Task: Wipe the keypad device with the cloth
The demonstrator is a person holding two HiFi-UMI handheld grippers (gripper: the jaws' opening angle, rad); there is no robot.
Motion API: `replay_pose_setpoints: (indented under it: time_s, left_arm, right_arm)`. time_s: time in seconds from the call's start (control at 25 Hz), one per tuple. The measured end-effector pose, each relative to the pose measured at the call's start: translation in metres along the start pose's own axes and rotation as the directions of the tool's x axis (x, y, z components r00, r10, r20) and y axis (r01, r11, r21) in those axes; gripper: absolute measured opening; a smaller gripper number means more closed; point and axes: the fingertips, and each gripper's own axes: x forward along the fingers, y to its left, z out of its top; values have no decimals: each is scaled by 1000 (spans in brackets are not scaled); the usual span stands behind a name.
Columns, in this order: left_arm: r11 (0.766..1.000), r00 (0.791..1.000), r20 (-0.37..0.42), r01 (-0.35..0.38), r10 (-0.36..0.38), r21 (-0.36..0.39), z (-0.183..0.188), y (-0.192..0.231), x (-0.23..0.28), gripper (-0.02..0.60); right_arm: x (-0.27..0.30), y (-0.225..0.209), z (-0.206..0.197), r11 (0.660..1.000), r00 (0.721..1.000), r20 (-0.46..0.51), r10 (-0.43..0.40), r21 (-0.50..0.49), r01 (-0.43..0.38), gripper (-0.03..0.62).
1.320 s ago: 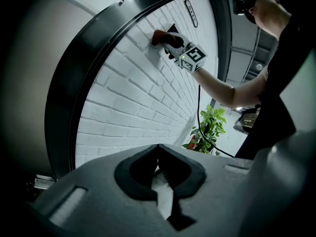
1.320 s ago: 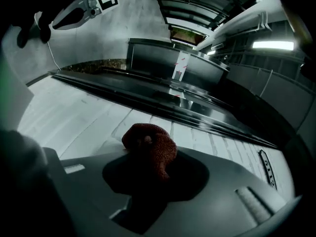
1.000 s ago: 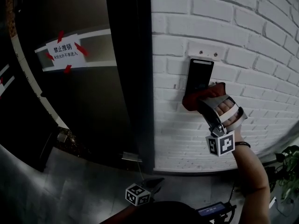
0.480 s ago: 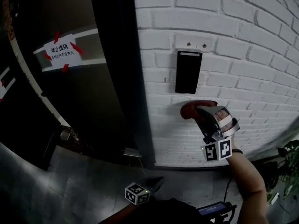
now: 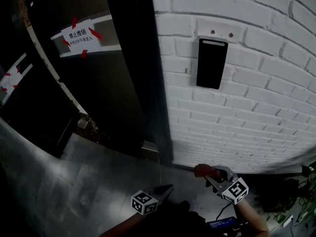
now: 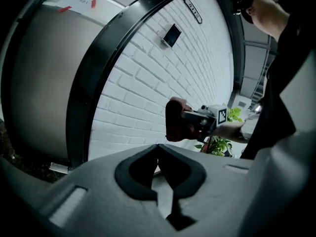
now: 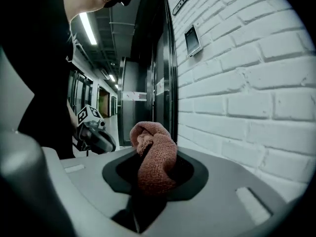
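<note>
The keypad device [image 5: 212, 63] is a black upright panel on the white brick wall; it also shows small and high in the left gripper view [image 6: 171, 34] and the right gripper view [image 7: 192, 39]. My right gripper [image 5: 213, 175] hangs low, far below the keypad and off the wall, shut on a bunched red cloth [image 5: 202, 170]. In its own view the cloth [image 7: 155, 152] bulges up between the jaws of the right gripper [image 7: 148, 186]. My left gripper [image 5: 165, 190] stays low near my body. In its own view the left gripper [image 6: 159, 147] is shut with nothing in it.
A dark curved glass door with a paper notice [image 5: 81, 35] taped in red stands left of the wall, behind a black door frame [image 5: 143, 73]. A potted plant [image 5: 310, 179] sits at the lower right. Grey floor [image 5: 74, 181] lies below.
The right gripper, still holding the cloth, has come off the keypad's lower edge and dropped down the wall to waist level. The left gripper has kept its place.
</note>
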Motion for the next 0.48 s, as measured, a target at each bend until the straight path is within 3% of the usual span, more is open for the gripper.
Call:
replay_pose_setpoints:
  time_s: [0.2,0.48]
  left_arm:
    - [996,997,-38,-72,70,-50,-29,-1,-21,5]
    - [998,998,-13,-55,54,-29,-28,1,-33,5]
  right_arm:
    - [-1,40,-47,990,996,56,71,121,-78,107]
    - [9,97,-109,941,999,29,18,337,-27,107]
